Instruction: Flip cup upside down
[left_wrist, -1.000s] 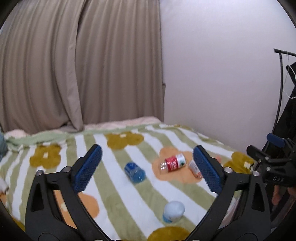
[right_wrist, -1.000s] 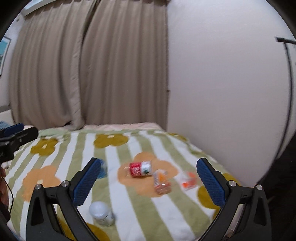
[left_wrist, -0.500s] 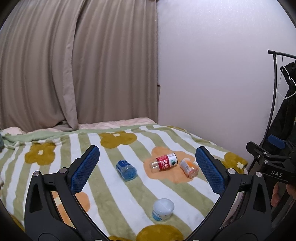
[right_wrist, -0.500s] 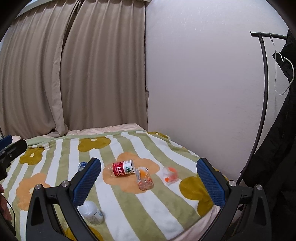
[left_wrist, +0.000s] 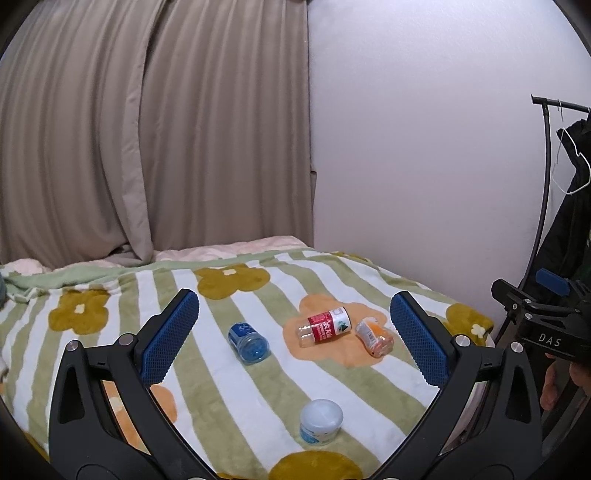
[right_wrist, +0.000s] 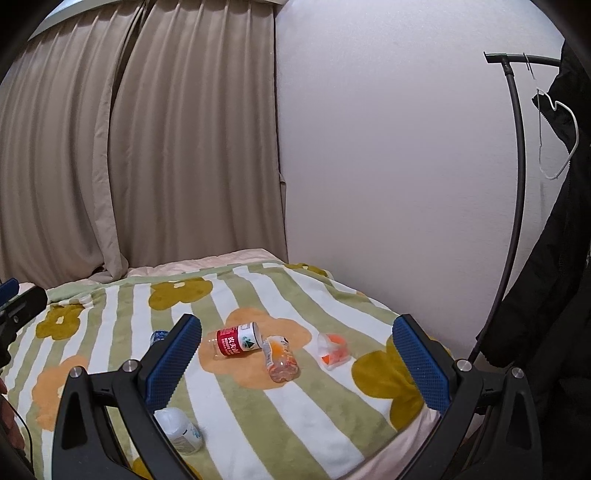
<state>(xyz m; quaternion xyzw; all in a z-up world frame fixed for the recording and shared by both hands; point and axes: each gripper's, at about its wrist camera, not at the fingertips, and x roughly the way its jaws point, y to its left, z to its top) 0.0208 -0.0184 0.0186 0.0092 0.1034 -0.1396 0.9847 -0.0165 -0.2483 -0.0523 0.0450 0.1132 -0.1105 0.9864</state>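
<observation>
Several small cup-like containers lie on a striped flowered blanket (left_wrist: 207, 373). A blue one (left_wrist: 248, 342) lies on its side, a red-labelled clear one (left_wrist: 325, 326) lies beside an orange-tinted one (left_wrist: 373, 338), and a white one (left_wrist: 320, 422) sits nearest. In the right wrist view they show as red-labelled (right_wrist: 236, 340), orange-tinted (right_wrist: 280, 357), a clear one with orange inside (right_wrist: 332, 350), and white (right_wrist: 179, 429). My left gripper (left_wrist: 295, 339) and right gripper (right_wrist: 297, 363) are open, empty, held above the bed's near side.
A beige curtain (left_wrist: 147, 129) hangs behind the bed and a white wall (left_wrist: 424, 166) runs along its right side. A black clothes rack with a dark coat (right_wrist: 546, 295) stands at the right. The bed's edge (right_wrist: 369, 458) drops off near the right gripper.
Both grippers have pulled back and up from the bed; the containers look smaller and farther. Both stay open. The containers have not moved.
</observation>
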